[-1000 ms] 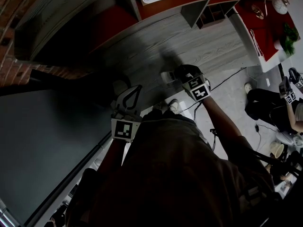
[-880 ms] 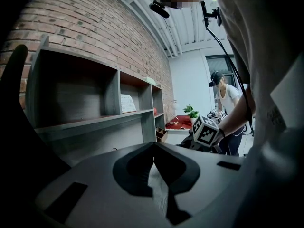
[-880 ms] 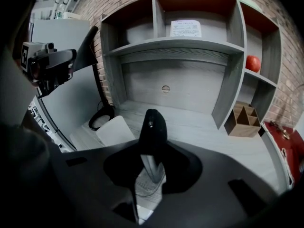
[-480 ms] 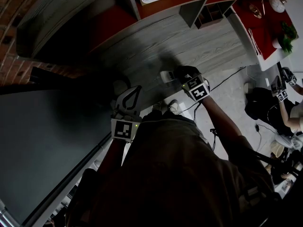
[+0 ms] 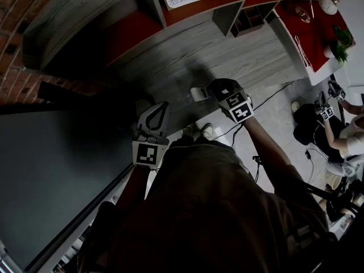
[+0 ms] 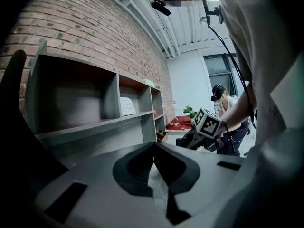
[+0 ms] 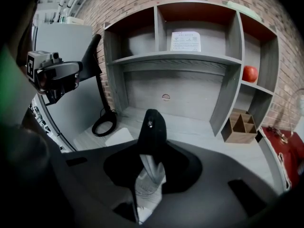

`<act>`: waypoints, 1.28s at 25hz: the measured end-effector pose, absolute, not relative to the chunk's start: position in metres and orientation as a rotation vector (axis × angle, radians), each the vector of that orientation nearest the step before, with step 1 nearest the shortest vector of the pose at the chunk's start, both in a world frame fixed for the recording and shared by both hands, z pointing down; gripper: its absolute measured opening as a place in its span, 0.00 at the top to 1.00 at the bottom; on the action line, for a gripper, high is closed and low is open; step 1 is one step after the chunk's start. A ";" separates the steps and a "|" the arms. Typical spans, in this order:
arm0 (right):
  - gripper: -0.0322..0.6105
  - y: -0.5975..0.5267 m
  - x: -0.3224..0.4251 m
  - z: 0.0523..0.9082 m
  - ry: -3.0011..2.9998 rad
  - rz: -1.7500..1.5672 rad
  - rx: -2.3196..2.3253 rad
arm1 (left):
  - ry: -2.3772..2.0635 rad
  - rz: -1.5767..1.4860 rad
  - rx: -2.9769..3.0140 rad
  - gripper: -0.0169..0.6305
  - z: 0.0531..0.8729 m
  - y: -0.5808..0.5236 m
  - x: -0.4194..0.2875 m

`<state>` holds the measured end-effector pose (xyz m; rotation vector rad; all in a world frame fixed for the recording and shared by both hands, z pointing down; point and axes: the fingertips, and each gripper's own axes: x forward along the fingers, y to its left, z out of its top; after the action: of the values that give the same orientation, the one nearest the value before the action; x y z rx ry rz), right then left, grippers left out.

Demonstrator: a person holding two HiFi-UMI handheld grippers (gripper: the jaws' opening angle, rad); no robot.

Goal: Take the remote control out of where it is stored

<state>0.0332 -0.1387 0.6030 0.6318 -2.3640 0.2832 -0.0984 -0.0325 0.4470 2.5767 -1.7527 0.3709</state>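
In the right gripper view the black remote control (image 7: 152,129) stands upright between the jaws of my right gripper (image 7: 151,152), which is shut on it, its rounded end pointing at the shelf unit. In the head view my right gripper (image 5: 215,90) hovers over the front part of the grey wooden desk (image 5: 250,50); the remote is too dark to make out there. My left gripper (image 5: 157,110) is held lower left, near the desk's front edge. Its jaws (image 6: 154,148) meet at the tip with nothing between them.
The shelf unit (image 7: 164,56) holds a printed sheet (image 7: 185,41) and a red apple (image 7: 250,73). A wooden organiser (image 7: 240,125), a black ring-shaped stand (image 7: 104,122) and a white card (image 7: 118,137) sit on the desk. A dark screen (image 5: 57,169) fills the left. Another person (image 5: 338,129) is at far right.
Both grippers stay almost where they were, the right one still holding the remote. The person at the far right has shifted position.
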 end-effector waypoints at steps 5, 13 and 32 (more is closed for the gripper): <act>0.82 -0.141 0.037 0.580 -2.395 0.281 0.643 | -1.752 0.401 2.554 0.96 0.448 -0.037 -0.098; 0.82 -0.144 0.048 0.531 -2.502 0.241 0.709 | -1.738 0.375 2.583 0.96 0.441 -0.051 -0.094; 0.82 -0.135 0.113 0.420 -2.683 0.118 1.050 | -1.724 0.388 2.680 0.96 0.424 -0.081 -0.090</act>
<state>0.1131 -0.1351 0.4203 1.0502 -2.6831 0.1177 -0.0897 -0.0807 0.4241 2.6798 -1.7238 0.3882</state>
